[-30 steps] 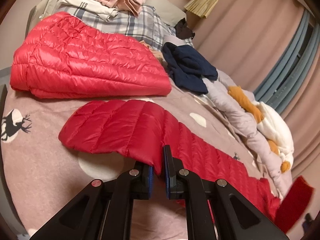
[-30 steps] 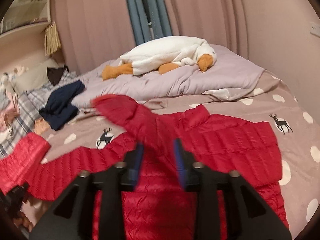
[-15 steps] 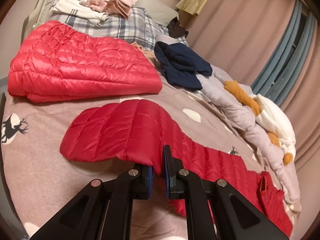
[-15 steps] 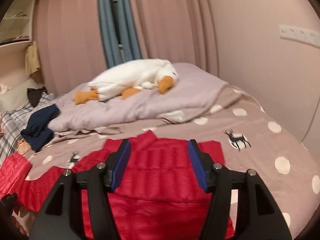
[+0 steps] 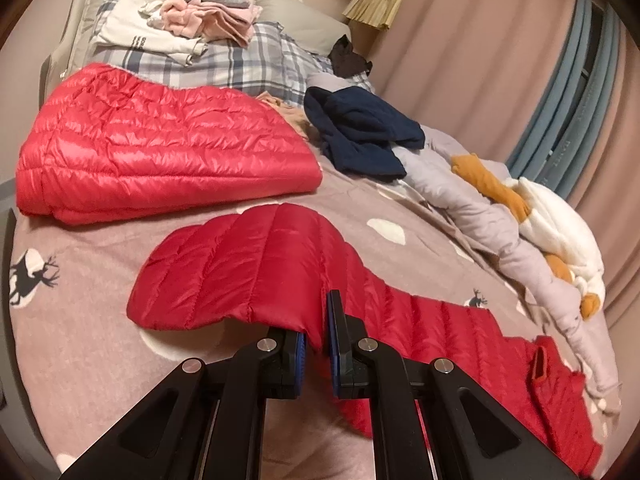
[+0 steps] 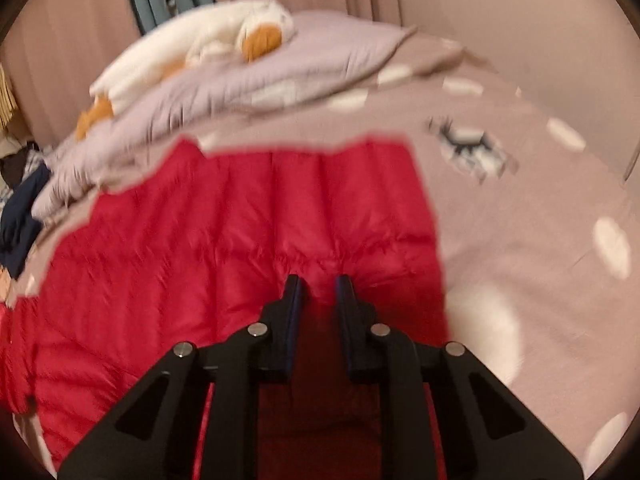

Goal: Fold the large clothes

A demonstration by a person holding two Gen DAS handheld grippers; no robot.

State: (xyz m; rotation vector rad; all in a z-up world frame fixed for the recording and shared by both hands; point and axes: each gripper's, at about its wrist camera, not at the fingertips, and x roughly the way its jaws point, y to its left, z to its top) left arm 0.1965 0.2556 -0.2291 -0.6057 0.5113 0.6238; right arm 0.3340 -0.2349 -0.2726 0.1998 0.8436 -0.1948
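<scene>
A red quilted down jacket (image 6: 224, 232) lies spread on the taupe polka-dot bedspread (image 6: 540, 248). My left gripper (image 5: 316, 344) is shut on the edge of its sleeve (image 5: 256, 272), which is lifted slightly and drapes away from me. My right gripper (image 6: 318, 292) is low over the jacket's body, jaws nearly closed with a pinch of red fabric between them; the right wrist view is blurred.
A second red down jacket (image 5: 160, 148) lies folded at the far left. Behind it are a plaid pillow with stacked clothes (image 5: 208, 20), a navy garment (image 5: 364, 136), a lilac duvet (image 6: 256, 76) and a white goose plush (image 5: 560, 232). Curtains and wall lie beyond.
My right gripper dropped from above the jacket down onto its body and its jaws closed from wide open onto the fabric. My left gripper kept holding the sleeve, shifting only slightly.
</scene>
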